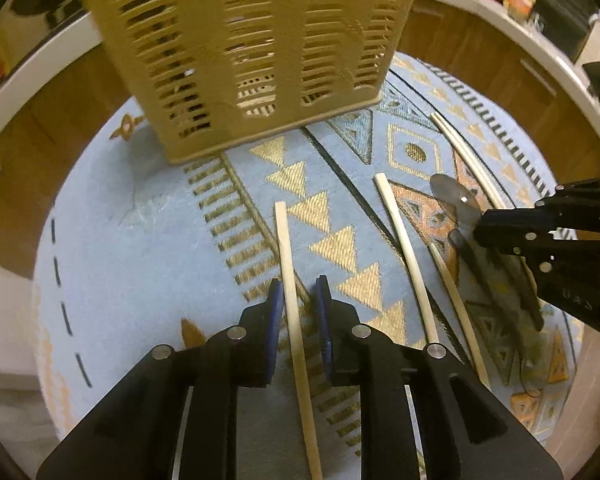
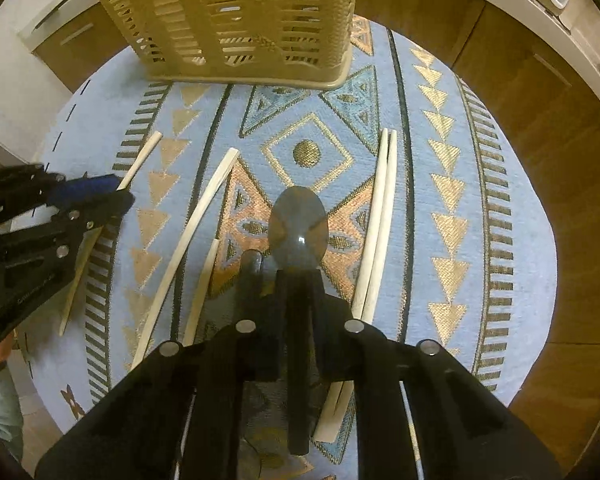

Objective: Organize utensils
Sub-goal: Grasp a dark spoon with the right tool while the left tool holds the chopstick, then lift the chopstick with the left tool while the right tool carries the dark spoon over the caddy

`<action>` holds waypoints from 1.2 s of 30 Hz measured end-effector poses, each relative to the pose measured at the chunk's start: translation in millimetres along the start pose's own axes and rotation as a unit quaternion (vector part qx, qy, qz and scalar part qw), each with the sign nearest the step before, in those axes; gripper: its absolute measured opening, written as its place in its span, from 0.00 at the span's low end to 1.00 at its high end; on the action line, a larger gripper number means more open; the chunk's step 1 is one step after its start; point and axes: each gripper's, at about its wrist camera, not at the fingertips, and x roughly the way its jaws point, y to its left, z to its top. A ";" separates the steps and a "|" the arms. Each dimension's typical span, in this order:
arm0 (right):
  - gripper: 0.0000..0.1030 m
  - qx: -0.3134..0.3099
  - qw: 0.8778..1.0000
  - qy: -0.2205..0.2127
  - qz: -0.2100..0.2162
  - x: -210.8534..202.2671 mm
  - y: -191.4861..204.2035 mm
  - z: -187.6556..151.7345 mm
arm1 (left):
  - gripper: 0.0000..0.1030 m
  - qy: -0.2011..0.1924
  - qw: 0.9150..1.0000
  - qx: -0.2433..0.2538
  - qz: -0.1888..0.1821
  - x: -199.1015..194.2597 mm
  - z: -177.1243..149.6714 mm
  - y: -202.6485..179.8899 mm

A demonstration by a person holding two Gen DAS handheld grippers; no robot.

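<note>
A tan slotted utensil basket (image 1: 252,52) stands at the far side of the patterned blue mat (image 1: 140,240); it also shows in the right wrist view (image 2: 240,20). My left gripper (image 1: 298,296) is open, its blue pads on either side of a pale chopstick (image 1: 288,264) lying on the mat. My right gripper (image 2: 298,276) is shut on the black handle of a dark spoon (image 2: 298,220), bowl pointing forward. Two more chopsticks (image 1: 404,248) lie between the grippers, and a pair (image 2: 380,216) lies to the right of the spoon.
The mat covers a round wooden table (image 2: 520,128). A second dark utensil (image 2: 252,276) lies beside the spoon. White counters (image 1: 500,20) with small items run behind the table. The other gripper shows at each view's edge.
</note>
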 end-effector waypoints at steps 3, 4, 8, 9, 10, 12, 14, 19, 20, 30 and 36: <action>0.09 -0.002 1.000 -0.011 0.014 -3.2 0.0 -6.6 | 0.04 0.002 1.000 0.017 0.023 3.7 5.9 -3.4; 0.09 -0.003 1.000 -0.017 0.019 -5.8 0.0 -8.9 | 0.04 0.000 1.000 0.018 0.023 3.9 6.4 -3.5; 0.09 0.000 0.998 -0.052 0.041 -26.0 -1.4 -16.0 | 0.03 -0.041 0.999 -0.020 -0.007 -7.3 2.0 5.5; 0.09 0.002 0.997 -0.062 0.047 -31.2 -2.5 -17.6 | 0.04 -0.053 0.998 -0.029 -0.009 -11.7 0.9 7.2; 0.09 0.004 0.996 -0.077 0.052 -39.3 -4.1 -20.0 | 0.04 -0.067 0.997 -0.037 -0.012 -16.9 -0.1 9.3; 0.09 0.008 0.993 -0.099 0.066 -53.0 -9.9 -23.9 | 0.04 -0.103 0.993 -0.054 -0.023 -33.0 -2.8 13.7; 0.09 0.010 0.990 -0.120 0.076 -64.5 -11.8 -26.1 | 0.04 -0.131 0.989 -0.067 -0.034 -47.6 -4.1 16.7; 0.09 0.011 0.983 -0.160 0.091 -88.1 -10.6 -23.2 | 0.04 -0.204 0.974 -0.084 -0.051 -83.8 -8.7 20.4; 0.09 0.010 0.981 -0.170 0.090 -93.1 -10.1 -23.4 | 0.04 -0.217 0.971 -0.085 -0.051 -91.1 -9.9 19.1; 0.09 -0.006 0.955 -0.276 0.107 -142.5 2.0 1.3 | 0.04 -0.390 0.917 -0.085 0.000 -180.5 -7.7 17.4; 0.09 0.001 0.939 -0.327 0.107 -164.0 -0.6 25.8 | 0.04 -0.464 0.881 -0.089 -0.002 -213.3 8.0 24.9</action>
